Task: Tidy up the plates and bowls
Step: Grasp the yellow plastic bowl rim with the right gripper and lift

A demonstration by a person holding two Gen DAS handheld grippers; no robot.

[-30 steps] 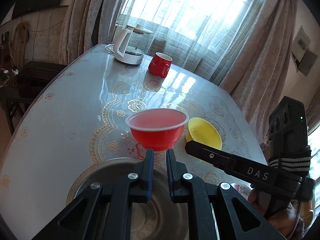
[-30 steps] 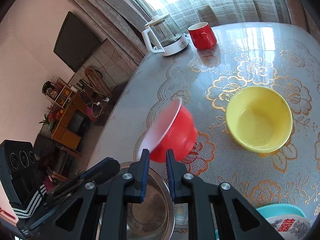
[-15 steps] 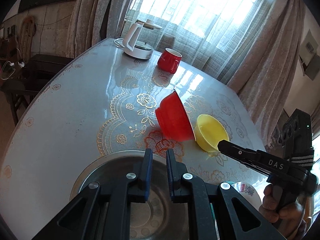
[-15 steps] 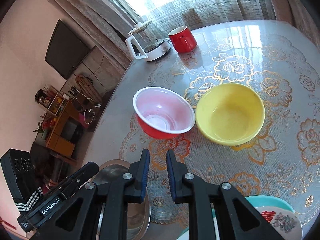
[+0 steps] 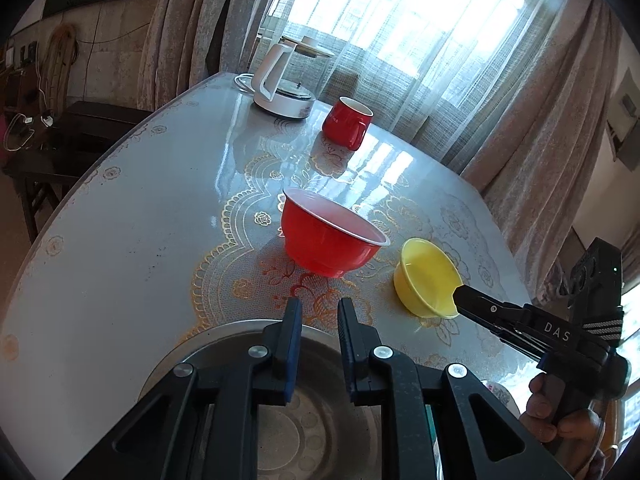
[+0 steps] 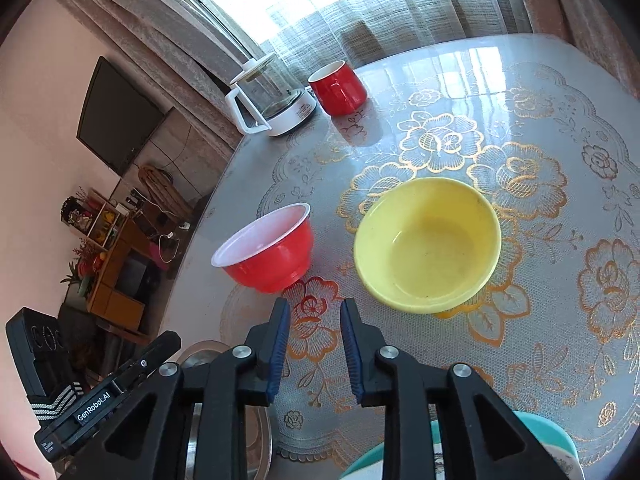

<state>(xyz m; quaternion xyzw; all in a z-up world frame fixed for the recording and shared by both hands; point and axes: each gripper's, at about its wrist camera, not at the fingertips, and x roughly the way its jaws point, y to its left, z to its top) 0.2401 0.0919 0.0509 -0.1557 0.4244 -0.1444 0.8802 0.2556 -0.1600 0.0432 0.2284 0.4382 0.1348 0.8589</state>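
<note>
A red bowl [image 5: 330,242] with a white inside stands on the table, tilted; it also shows in the right wrist view [image 6: 268,254]. A yellow bowl [image 5: 428,278] sits upright beside it, to its right [image 6: 428,242]. My left gripper [image 5: 318,312] hovers over a steel plate [image 5: 312,404], jaws a little apart and empty. My right gripper [image 6: 314,316] is slightly open and empty, just in front of the two bowls. A teal-rimmed plate [image 6: 536,440] lies at the near right.
A white-based glass kettle [image 5: 286,82] and a red mug [image 5: 348,122] stand at the far side of the table [image 5: 120,240]. Curtains hang behind. The table's left edge drops off to chairs and a shelf [image 6: 108,264].
The red bowl rocked from lying on its side towards upright and is let go. Both grippers pulled back a little and their jaws opened slightly.
</note>
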